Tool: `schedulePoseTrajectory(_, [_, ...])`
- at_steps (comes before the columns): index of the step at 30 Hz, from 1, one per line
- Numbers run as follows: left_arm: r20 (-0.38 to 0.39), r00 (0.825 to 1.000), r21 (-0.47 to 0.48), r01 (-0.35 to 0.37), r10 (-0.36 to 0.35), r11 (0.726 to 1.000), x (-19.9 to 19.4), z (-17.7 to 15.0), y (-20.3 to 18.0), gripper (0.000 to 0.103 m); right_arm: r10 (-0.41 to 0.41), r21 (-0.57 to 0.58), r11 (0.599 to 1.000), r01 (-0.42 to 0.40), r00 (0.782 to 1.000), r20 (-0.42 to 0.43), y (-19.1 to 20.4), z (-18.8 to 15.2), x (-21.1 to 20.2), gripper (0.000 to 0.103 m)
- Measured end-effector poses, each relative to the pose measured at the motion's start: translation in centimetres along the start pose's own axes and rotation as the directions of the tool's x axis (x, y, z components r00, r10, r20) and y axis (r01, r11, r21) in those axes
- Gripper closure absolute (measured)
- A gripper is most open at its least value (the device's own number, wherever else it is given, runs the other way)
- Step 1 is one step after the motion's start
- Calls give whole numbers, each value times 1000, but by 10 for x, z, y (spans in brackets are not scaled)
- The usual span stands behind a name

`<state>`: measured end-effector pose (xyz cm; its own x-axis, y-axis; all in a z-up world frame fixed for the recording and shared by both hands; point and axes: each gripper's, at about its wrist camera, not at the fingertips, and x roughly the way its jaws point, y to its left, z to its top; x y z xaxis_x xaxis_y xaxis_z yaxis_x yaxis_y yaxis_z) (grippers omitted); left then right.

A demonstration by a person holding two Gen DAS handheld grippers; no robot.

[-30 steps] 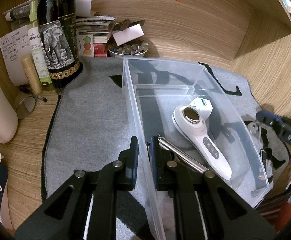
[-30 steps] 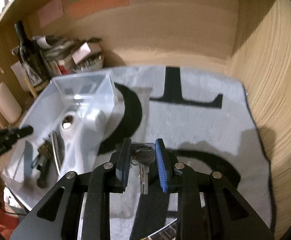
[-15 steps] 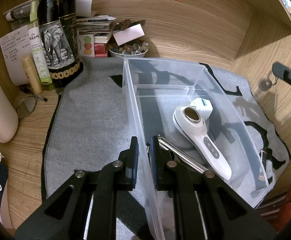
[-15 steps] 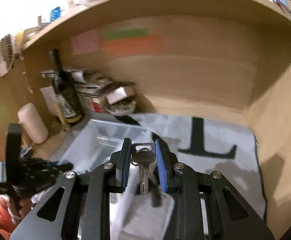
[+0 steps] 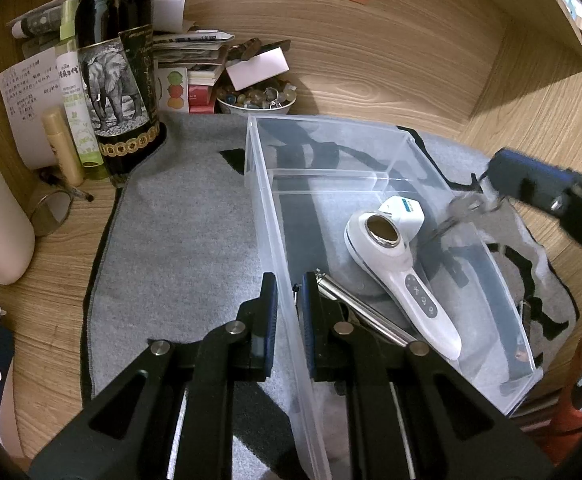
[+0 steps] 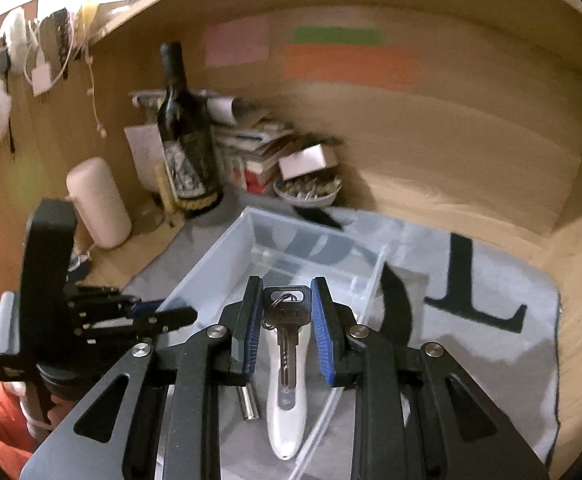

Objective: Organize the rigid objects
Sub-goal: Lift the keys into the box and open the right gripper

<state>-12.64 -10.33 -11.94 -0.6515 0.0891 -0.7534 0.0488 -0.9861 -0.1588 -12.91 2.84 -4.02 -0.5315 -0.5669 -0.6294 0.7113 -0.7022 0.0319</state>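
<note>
Silver metal keys (image 6: 285, 322) pinched in right gripper (image 6: 285, 328), hanging over clear plastic bin (image 5: 467, 216) (presumably for dropping in); left gripper (image 5: 289, 312) clamping bin's near wall, steadying it.

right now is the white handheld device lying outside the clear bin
No, the white handheld device lies inside the clear bin, beside a metal rod.

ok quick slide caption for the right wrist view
Right gripper holds a key above the clear plastic bin, over the white handheld device inside.
</note>
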Motion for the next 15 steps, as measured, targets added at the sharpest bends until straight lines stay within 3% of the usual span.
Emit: schedulePoseTrajectory(15, [1,1000,-2,4,-4,1000,-1,-2,5,92,20,-56,998,-30,985,-171,15,-16,50,81])
